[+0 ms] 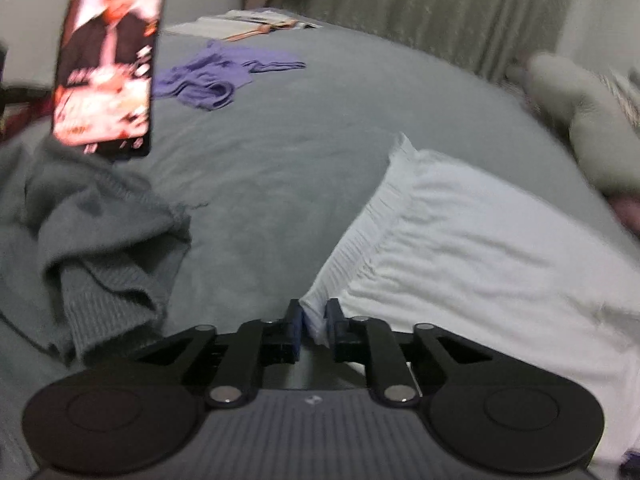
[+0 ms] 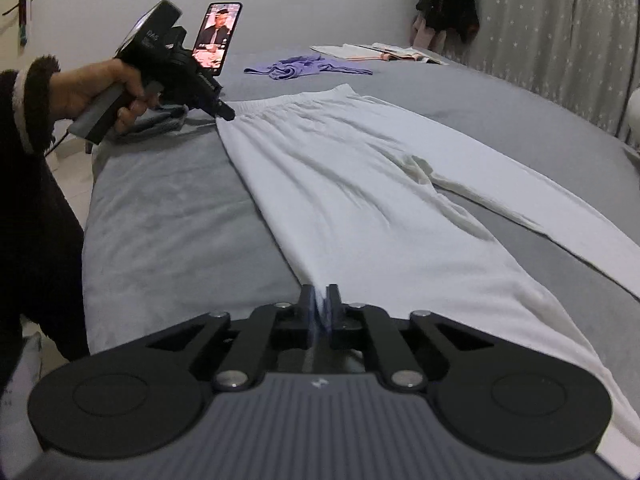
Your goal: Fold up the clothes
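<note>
Each gripper, left gripper [image 1: 313, 316] and right gripper [image 2: 320, 300], has black linkage arms with silver pivot screws, blue finger pads, two round black discs and a ribbed grey housing bearing a small white mark. The sleeve [image 2: 28, 160] is dark with a fuzzy cuff.

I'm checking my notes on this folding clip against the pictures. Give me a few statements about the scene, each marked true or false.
1. The white pants lie spread on the grey bed. True.
2. The left tool grips the pants at a waistband corner. True.
3. The right tool hangs free of the fabric. False: it pinches the near edge of a pant leg.
4. A purple garment lies beyond the pants. True.
5. The phone has a dark screen. False: it is lit, showing a video.
</note>
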Demonstrator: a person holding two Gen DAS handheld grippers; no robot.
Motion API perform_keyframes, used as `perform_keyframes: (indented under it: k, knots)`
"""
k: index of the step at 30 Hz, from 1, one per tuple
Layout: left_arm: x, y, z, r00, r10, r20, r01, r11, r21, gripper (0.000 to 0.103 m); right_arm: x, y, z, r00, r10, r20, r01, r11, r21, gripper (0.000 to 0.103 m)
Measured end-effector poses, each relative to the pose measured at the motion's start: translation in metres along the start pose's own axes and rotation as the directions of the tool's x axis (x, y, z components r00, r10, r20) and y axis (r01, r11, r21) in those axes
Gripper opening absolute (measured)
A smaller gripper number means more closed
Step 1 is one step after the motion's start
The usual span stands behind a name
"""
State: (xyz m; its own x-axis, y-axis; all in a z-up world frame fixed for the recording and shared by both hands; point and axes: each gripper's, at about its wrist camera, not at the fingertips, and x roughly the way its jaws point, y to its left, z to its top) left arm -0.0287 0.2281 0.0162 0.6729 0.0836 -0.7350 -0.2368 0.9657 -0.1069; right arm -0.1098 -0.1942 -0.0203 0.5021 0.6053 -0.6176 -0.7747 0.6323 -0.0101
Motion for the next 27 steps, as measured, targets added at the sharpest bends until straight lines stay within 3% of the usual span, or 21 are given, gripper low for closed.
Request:
perform_keyframes:
  k: [1,4,8,11,13,15,17,22,24,27]
  knots:
    - [-0.001,-0.003,-0.001,1.0,0.005,-0.003,-0.005,1.0,0.017,0.034,-0.006,-0.002,0.001,1.0,0.008,0.0,-0.008,0.999,0.031,0.023]
    - [-0.005,-0.011,-0.006,1.0,0.023,-0.005,-0.022,0.997,0.074,0.04,-0.026,-0.015,0.0,0.999,-0.022,0.035,0.018,0.993,0.119,0.026]
    - [-0.018,-0.02,-0.012,0.999,0.012,0.032,-0.016,0.993,0.12,0.043,-0.065,-0.053,-0.013,0.976,-0.214,0.029,0.196,0.935,0.296,0.027]
    - [-0.027,-0.035,-0.016,0.998,-0.005,0.057,-0.005,0.984,0.176,0.044,-0.094,-0.081,-0.03,0.927,-0.374,-0.029,0.355,0.847,0.397,0.028]
    - [-0.032,-0.049,-0.019,0.997,-0.026,0.067,0.011,0.976,0.218,0.045,-0.115,-0.1,-0.047,0.876,-0.475,-0.085,0.462,0.775,0.432,0.028]
    - [-0.036,-0.06,-0.021,0.996,-0.051,0.077,0.031,0.969,0.247,0.047,-0.124,-0.112,-0.058,0.845,-0.522,-0.118,0.516,0.736,0.439,0.028]
    - [-0.039,-0.073,-0.024,0.992,-0.086,0.091,0.057,0.956,0.288,0.048,-0.14,-0.13,-0.076,0.796,-0.581,-0.168,0.591,0.69,0.417,0.028]
    - [-0.033,-0.109,-0.026,0.965,-0.246,0.087,0.195,0.901,0.388,0.049,-0.156,-0.154,-0.101,0.759,-0.615,-0.215,0.646,0.668,0.369,0.028]
    - [-0.026,-0.132,-0.02,0.936,-0.35,0.045,0.293,0.843,0.451,0.049,-0.157,-0.16,-0.104,0.755,-0.616,-0.223,0.653,0.678,0.338,0.028]
    - [-0.019,-0.16,-0.014,0.9,-0.436,-0.011,0.377,0.765,0.522,0.049,-0.156,-0.168,-0.108,0.758,-0.613,-0.224,0.651,0.688,0.321,0.028]
